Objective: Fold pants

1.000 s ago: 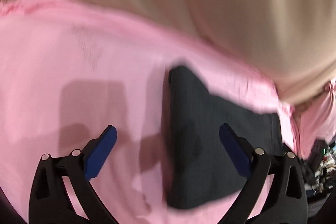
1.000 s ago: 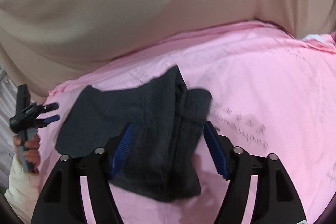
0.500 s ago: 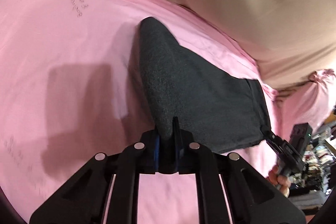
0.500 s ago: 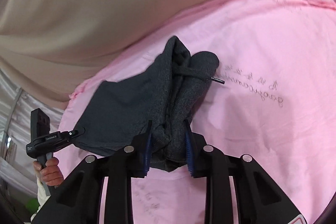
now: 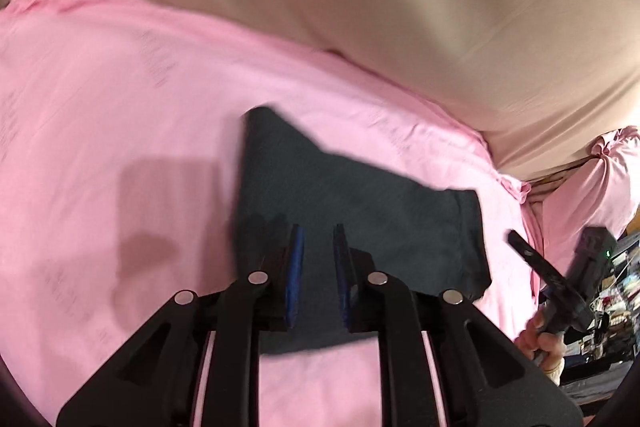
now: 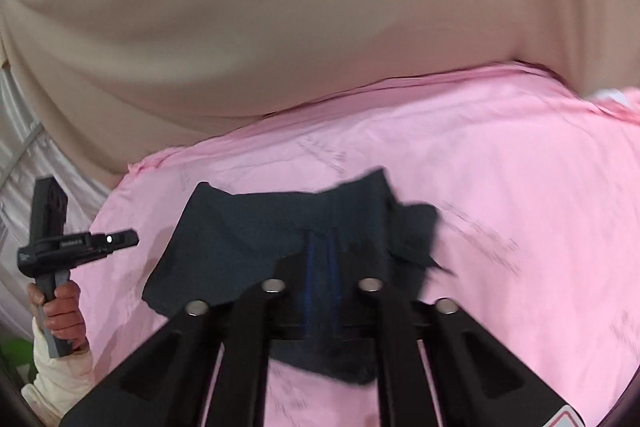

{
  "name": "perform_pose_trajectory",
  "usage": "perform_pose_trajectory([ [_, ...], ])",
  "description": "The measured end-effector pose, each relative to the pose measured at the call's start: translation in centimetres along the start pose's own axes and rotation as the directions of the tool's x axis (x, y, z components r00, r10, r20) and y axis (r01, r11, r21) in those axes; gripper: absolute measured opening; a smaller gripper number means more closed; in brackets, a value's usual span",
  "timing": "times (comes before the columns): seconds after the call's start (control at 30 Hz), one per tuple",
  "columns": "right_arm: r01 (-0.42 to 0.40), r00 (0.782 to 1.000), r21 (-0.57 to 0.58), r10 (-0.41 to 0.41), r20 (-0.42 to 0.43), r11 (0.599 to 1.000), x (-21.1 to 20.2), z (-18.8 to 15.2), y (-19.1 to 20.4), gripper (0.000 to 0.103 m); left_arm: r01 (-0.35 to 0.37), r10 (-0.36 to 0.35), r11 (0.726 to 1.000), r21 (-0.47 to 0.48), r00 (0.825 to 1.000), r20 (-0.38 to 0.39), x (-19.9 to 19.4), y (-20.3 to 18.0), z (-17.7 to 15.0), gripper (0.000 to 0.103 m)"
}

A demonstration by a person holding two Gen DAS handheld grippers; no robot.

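The dark grey pants (image 5: 360, 211) lie folded on the pink sheet (image 5: 120, 115). My left gripper (image 5: 318, 239) hovers over their near edge, its blue pads a small gap apart, with nothing between them. In the right wrist view the pants (image 6: 248, 243) spread left and ahead, bunched at the right end. My right gripper (image 6: 321, 241) has its pads nearly together over dark cloth; blur hides whether cloth is pinched. Each gripper shows in the other's view, the right one (image 5: 532, 259) at the right edge, the left one (image 6: 116, 239) at the left.
A beige cloth backdrop (image 6: 280, 27) rises behind the pink sheet. The sheet's far edge (image 6: 360, 95) runs along it. Clutter (image 5: 616, 291) lies past the sheet's right end in the left wrist view. White fabric (image 6: 24, 167) hangs at far left.
The left gripper let go of the pants' edge, opened slightly and pulled back. The right gripper drew back too, its pads closing further. Both views are blurred by motion.
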State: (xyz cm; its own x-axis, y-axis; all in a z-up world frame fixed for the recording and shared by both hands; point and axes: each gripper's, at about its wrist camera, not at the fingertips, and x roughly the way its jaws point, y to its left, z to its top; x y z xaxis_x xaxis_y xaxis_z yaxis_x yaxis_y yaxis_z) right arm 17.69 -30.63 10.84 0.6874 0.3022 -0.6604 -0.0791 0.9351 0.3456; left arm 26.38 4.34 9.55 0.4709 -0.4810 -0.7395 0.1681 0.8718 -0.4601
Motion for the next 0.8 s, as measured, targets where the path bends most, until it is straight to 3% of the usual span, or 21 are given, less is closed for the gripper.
perform_pose_trajectory([
  [0.07, 0.072, 0.997, -0.037, -0.073, -0.029, 0.997, 4.0, 1.2, -0.2, 0.001, -0.100, 0.100, 0.994, 0.036, 0.995, -0.005, 2.5, -0.5, 0.5, 0.021],
  [0.13, 0.181, 0.977, 0.001, -0.179, -0.111, 0.984, 8.5, 1.1, -3.3, 0.000, -0.191, 0.194, 0.979, 0.068, 0.981, -0.028, 5.6, 0.3, -0.1, 0.023],
  [0.17, 0.142, 0.985, 0.085, -0.132, -0.108, 0.986, 8.9, 1.1, -5.3, 0.000, -0.224, 0.227, 0.973, 0.063, 0.972, -0.057, 7.4, 1.2, 0.0, 0.023],
  [0.2, 0.112, 0.990, 0.144, -0.098, -0.102, 0.983, 8.3, 1.2, -5.9, 0.000, -0.215, 0.217, 0.976, 0.040, 0.973, -0.077, 8.2, 2.0, -0.1, 0.022],
  [0.23, 0.119, 0.991, 0.153, -0.107, -0.082, 0.981, 7.3, 1.3, -5.5, 0.000, -0.196, 0.197, 0.980, 0.010, 0.980, -0.020, 7.7, 2.4, -0.1, 0.022],
  [0.33, 0.087, 0.996, 0.054, -0.086, -0.024, 0.995, 4.6, 0.7, -2.9, 0.000, -0.193, 0.194, 0.981, 0.014, 0.980, -0.034, 7.5, 2.5, 0.1, 0.023],
  [0.4, 0.181, 0.980, 0.027, -0.178, -0.095, 0.983, 6.3, -0.4, -3.8, 0.000, -0.201, 0.202, 0.979, 0.032, 0.979, -0.033, 7.8, 2.5, 0.0, 0.023],
  [0.47, 0.143, 0.987, 0.118, -0.133, -0.087, 0.983, 5.3, -0.8, -4.7, 0.000, -0.216, 0.216, 0.976, 0.031, 0.976, -0.021, 7.2, 2.2, -0.4, 0.023],
  [0.53, 0.125, 0.992, 0.104, -0.123, -0.027, 0.987, 1.9, -1.4, -2.8, 0.002, -0.234, 0.233, 0.971, 0.049, 0.972, 0.012, 5.0, 1.2, -1.2, 0.023],
  [0.6, 0.114, 0.993, 0.055, -0.115, 0.023, 0.992, -1.3, -2.7, -1.0, 0.004, -0.259, 0.256, 0.962, 0.087, 0.966, 0.048, 3.5, 0.2, -2.4, 0.032],
  [0.67, 0.160, 0.987, 0.017, -0.160, -0.015, 0.987, -1.6, -4.5, -0.2, 0.004, -0.307, 0.295, 0.942, 0.134, 0.950, 0.102, 1.9, -1.1, -3.8, 0.045],
  [0.73, 0.224, 0.971, 0.013, -0.222, -0.091, 0.975, 0.0, -6.0, -1.6, 0.004, -0.356, 0.338, 0.919, 0.169, 0.932, 0.130, 0.9, -2.0, -5.1, 0.047],
  [0.8, 0.215, 0.975, 0.071, -0.210, -0.074, 0.974, -0.6, -6.8, -2.5, 0.003, -0.363, 0.346, 0.911, 0.196, 0.931, 0.117, 0.6, -2.7, -6.4, 0.047],
])
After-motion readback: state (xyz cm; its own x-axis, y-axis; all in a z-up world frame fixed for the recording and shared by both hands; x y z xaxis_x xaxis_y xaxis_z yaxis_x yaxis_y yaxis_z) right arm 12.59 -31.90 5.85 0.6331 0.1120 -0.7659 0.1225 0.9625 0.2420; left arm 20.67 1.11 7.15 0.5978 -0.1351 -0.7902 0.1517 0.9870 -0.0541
